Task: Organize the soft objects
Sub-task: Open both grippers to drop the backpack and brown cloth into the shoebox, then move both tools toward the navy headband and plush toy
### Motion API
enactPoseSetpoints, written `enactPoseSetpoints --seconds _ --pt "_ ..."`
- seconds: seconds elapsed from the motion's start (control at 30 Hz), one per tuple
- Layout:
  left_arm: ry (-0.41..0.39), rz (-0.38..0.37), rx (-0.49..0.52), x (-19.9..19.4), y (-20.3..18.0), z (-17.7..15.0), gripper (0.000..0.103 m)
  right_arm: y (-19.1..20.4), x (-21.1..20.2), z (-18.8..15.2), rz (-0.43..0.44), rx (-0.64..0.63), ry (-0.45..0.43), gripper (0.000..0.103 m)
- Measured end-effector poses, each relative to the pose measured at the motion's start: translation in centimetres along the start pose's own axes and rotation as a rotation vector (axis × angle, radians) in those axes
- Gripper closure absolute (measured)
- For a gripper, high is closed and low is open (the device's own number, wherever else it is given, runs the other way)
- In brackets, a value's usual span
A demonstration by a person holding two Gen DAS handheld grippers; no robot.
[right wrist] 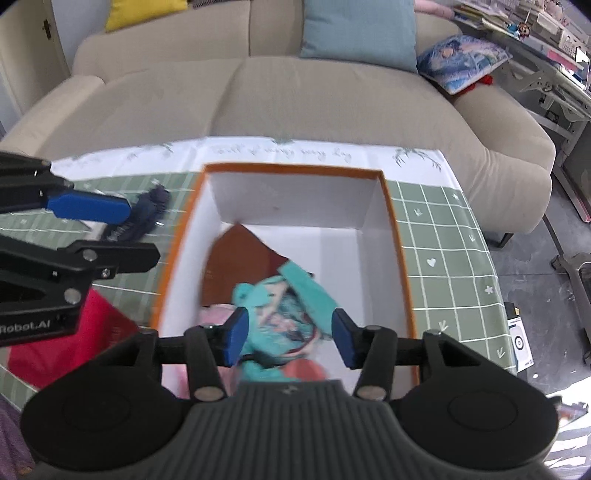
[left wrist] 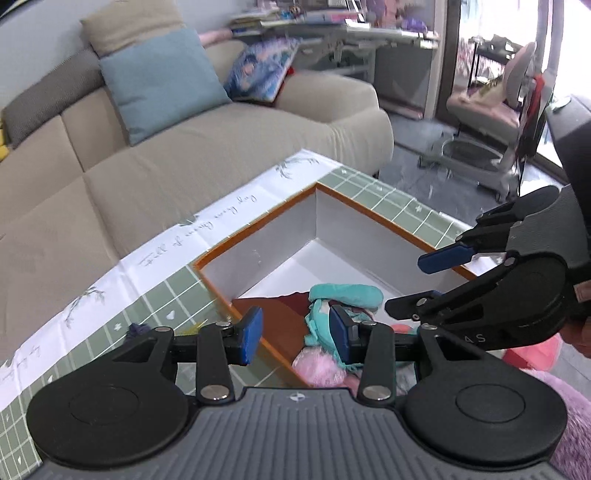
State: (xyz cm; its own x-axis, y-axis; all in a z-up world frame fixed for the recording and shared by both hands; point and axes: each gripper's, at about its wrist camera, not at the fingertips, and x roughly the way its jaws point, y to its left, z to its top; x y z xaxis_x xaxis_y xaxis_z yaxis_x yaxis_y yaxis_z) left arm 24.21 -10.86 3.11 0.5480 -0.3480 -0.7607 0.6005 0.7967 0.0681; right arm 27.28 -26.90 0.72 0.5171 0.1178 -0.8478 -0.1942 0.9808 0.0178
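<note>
Hovering over box [right wrist: 397, 236] | both grippers' jaws apart, empty | teal garment [right wrist: 295, 306] inside | dark, blurry cloth [right wrist: 147, 214] beside

Both grippers – left gripper [left wrist: 297, 336] & right gripper [right wrist: 290, 341] – black linkage arms w/ silver screws, blue pads, ribbed grey bodies, round black discs – "Robot.AI" lettering.

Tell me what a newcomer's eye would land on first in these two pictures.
First, the orange-rimmed box on the green checked tablecloth, white inside, with a teal garment heaped on a brown cloth and something pink at its near end. Next, the two grippers, left gripper and right gripper, both open above that pile and holding nothing. Behind stands a beige sofa with a blue cushion.
</note>
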Motion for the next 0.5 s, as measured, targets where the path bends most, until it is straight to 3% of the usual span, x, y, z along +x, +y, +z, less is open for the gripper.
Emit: enactPoseSetpoints --seconds 0.23,0.5 --pt "-0.058 0.040 -0.073 -5.1 1.1 -3.9 0.053 5.0 -3.2 -2.1 0.056 0.014 -0.060 0.049" --pt "-0.075 0.096 -0.206 -8.3 3.3 -9.2 0.052 11.1 -4.2 -5.2 0.104 0.005 -0.051 0.045"
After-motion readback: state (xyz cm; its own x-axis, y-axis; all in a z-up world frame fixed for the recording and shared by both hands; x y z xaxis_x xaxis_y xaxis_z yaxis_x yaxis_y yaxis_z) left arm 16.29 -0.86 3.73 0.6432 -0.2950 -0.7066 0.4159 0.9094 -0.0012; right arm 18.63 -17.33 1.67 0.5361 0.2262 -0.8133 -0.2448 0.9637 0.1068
